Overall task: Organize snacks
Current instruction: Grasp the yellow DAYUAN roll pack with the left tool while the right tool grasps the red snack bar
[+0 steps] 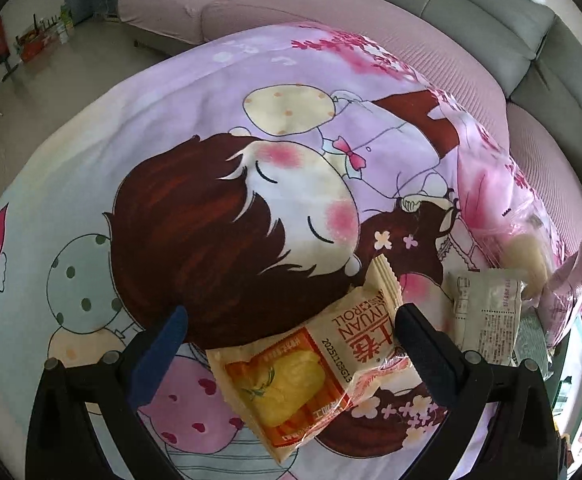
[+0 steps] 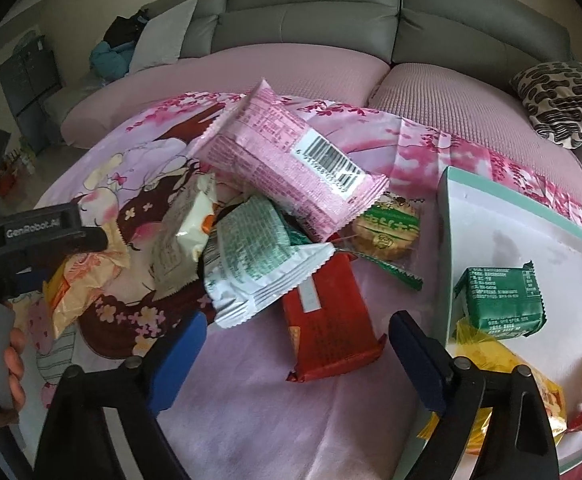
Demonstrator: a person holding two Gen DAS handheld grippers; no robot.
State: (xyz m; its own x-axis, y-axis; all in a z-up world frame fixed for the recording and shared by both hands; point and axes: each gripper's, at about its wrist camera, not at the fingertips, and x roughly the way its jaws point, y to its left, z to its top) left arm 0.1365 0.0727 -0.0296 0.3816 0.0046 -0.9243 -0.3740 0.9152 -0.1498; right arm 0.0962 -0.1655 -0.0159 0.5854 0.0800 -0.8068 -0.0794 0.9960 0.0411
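Snacks: Swiss roll packet (image 1: 315, 368) between spread left gripper (image 1: 291, 340) fingers, unclamped | right gripper (image 2: 295, 344) fingers apart above red packet (image 2: 327, 320) | tray (image 2: 531, 216) beside pile

both views are lit by soft, even daylight with a cool, slightly purple cast; nothing is harshly bright. shadows are faint: a weak dark patch lies on the white tray floor (image 2: 531, 240), and soft shade sits under the heaped packets. small glints show on the crinkled film of the swiss roll packet (image 1: 323, 376) and on the pink packet (image 2: 291, 160). the fisheye bends everything strongly: the sofa (image 2: 311, 12) curves like an arc, and black vignette fills the corners. the centre is fairly sharp, print on wrappers readable. the edges turn soft, and the translucent wrappers at the far right of the left wrist view are smeared.
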